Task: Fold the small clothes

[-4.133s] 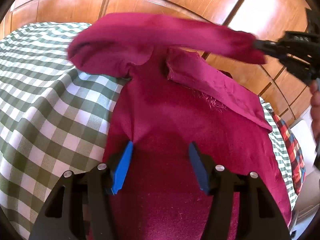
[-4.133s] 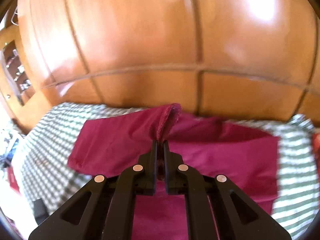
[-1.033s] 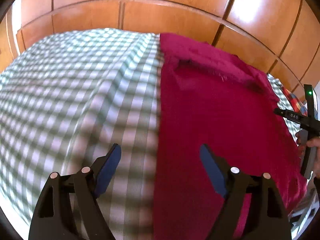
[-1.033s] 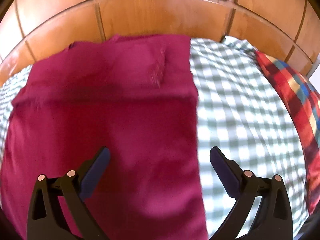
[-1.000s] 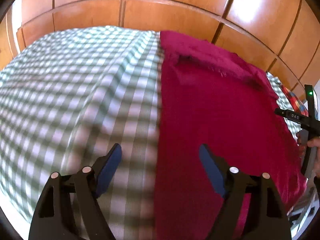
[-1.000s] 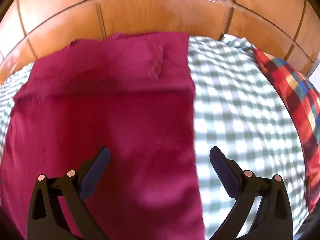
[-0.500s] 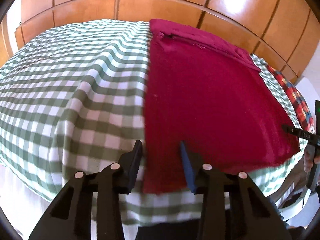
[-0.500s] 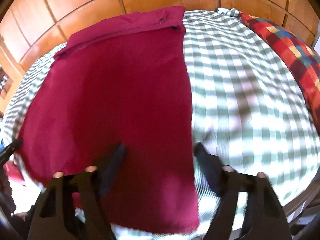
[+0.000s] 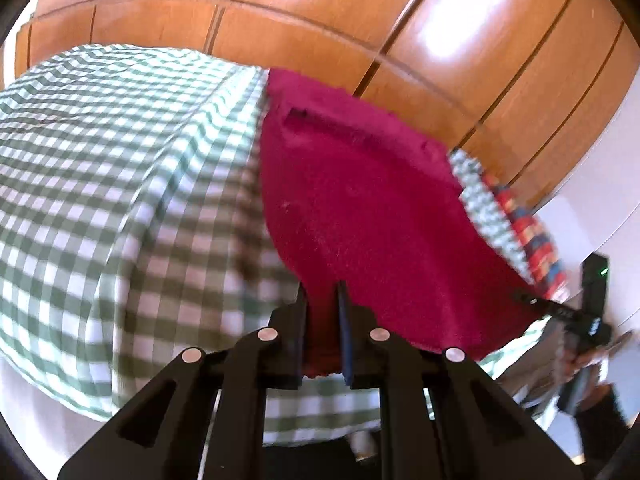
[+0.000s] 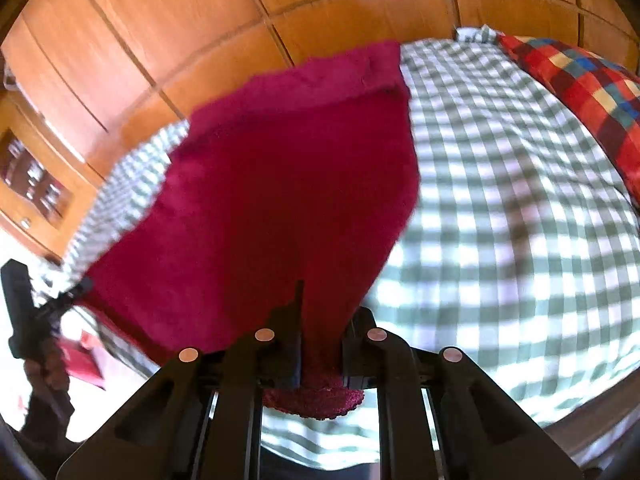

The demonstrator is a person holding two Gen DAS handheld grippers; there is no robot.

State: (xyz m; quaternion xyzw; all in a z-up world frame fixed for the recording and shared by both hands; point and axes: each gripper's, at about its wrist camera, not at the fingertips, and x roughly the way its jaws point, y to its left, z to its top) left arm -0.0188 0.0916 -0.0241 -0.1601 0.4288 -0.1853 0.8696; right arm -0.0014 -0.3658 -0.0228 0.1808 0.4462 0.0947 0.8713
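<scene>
A dark red garment (image 9: 360, 200) lies spread on a bed with a green-and-white checked cover (image 9: 120, 160), its far end folded over near the wooden wall. My left gripper (image 9: 323, 312) has the near left corner of the hem between its blue pads, and its jaws are closing on the cloth. In the right wrist view the garment (image 10: 280, 180) rises from the cover toward my right gripper (image 10: 322, 336). That gripper's jaws are closing on the near right corner, which bunches out below them. The hem hangs lifted between the two grippers.
Wooden panelling (image 9: 320, 20) runs along the far side of the bed. A red, blue and yellow plaid pillow (image 10: 580, 88) lies at the right end. The bed's near edge (image 10: 520, 380) drops away just below the grippers. A shelf unit (image 10: 32, 184) stands far left.
Both grippers have drawn back from over the garment to its near hem and gone from wide open to closed on its corners. The hem has lifted off the cover.
</scene>
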